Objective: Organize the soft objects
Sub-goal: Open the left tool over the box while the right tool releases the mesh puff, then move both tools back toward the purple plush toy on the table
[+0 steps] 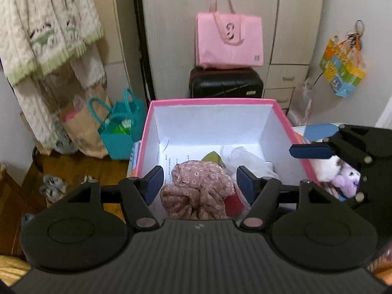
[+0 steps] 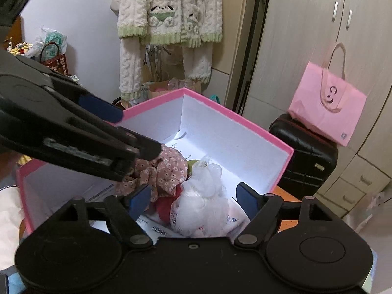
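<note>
Hovering open claws [image 1: 199,183] above pink box [image 1: 147,122]

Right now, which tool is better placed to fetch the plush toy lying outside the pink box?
Probably the right tool. In the left wrist view it hangs open at the pink box rim, right beside the plush toy. The left tool, also open, sits over the floral cloth inside the box.

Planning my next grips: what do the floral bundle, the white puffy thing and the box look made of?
Floral bundle: thin woven cloth, matte, crumpled into soft folds. White puff: looks like gathered nylon mesh, faintly translucent and frilly, probably a bath pouf. Pink box: rigid paper-covered cardboard, matte, crisp straight edges and corners.
</note>
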The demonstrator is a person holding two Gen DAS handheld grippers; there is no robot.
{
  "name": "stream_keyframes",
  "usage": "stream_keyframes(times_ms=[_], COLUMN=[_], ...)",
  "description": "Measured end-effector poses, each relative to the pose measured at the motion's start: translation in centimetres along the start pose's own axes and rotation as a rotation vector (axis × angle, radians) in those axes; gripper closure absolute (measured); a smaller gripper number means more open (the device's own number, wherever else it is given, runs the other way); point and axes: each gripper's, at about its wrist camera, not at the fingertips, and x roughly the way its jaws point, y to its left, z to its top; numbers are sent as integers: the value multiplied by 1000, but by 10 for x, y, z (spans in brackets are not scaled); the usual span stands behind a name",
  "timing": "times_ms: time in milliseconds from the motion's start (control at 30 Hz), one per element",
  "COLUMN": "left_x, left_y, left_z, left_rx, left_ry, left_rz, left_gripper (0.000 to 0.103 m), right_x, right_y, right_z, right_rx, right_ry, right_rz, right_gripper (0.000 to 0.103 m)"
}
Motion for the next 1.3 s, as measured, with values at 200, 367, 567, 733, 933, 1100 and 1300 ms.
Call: stream_keyframes(times_ms=[200, 367, 567, 733, 933, 1100, 1300], left_x=[-41, -73, -108, -128, -146, -156, -160], left_y=[-7, -13, -24, -33, -47, -66, -95], left_z=[-17, -25, -32, -40, -57, -67, -70], left_rx=[40, 62, 107, 136, 163, 196, 234], left_ry=[-33, -50, -91, -99, -81, -47, -35], left_rz=[-79, -135, -156, -174, -200, -207, -233], left_gripper=[37, 35, 33, 30, 29, 29, 27], right_x=[-36, -64, -95, -118, -146, -166, -182], right_y=[9, 17, 23, 29, 38, 36, 14], right_z=[-10, -13, -22, -33, -50, -69, -98], right_rx=[-34, -64, -88, -103, -131, -137, -80], right_ry=[-33, -46, -43, -41, -46, -41, -46], right_rz=[-6, -22, -39, -30, -44, -46, -37], right_gripper=[22, 20, 19, 19, 17, 17, 14])
